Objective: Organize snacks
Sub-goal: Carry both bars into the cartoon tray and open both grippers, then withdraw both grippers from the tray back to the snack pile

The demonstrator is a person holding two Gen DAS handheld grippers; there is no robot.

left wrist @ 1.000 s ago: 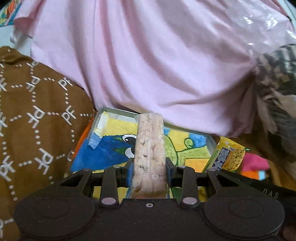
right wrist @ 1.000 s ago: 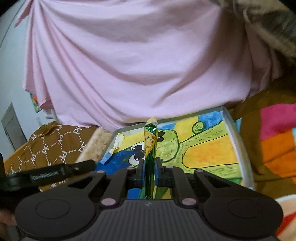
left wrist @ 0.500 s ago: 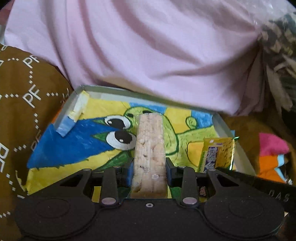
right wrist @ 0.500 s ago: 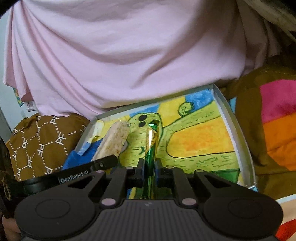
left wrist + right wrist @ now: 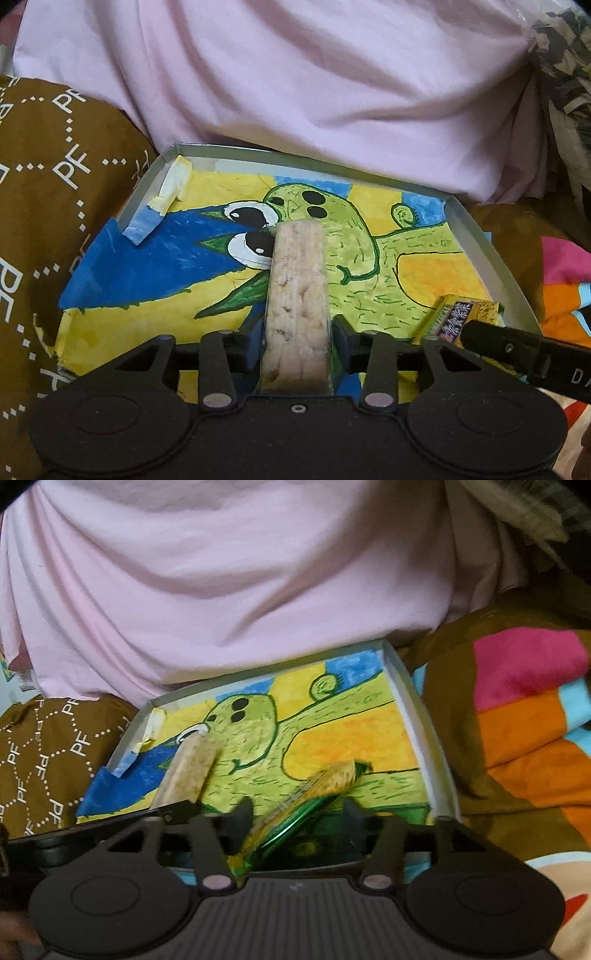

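Note:
A pale rice-cracker bar [image 5: 297, 277] in clear wrap lies lengthwise between the fingers of my left gripper [image 5: 297, 332], over the painted tray [image 5: 476, 236]. The left jaws are opening, and a thin gap shows on each side of the bar. In the right wrist view my right gripper [image 5: 299, 812] is opening wide. A yellow and green snack packet [image 5: 325, 782] leans tilted between its fingers, free of both pads, low over the tray [image 5: 417, 731]. The same packet [image 5: 458, 317] shows at the tray's right side, and the bar [image 5: 192, 764] shows to the left.
A pink cloth [image 5: 332, 92] bulges right behind the tray's far rim. Brown cloth printed with white letters [image 5: 55, 184] lies to the left. A blanket in pink, orange and blue blocks [image 5: 524, 716] lies to the right. The tray bottom is a yellow, green and blue drawing.
Both grippers have come down and forward over the tray. The right jaws have spread from shut, and the packet has tipped from upright to leaning right. The left jaws have widened slightly off the bar.

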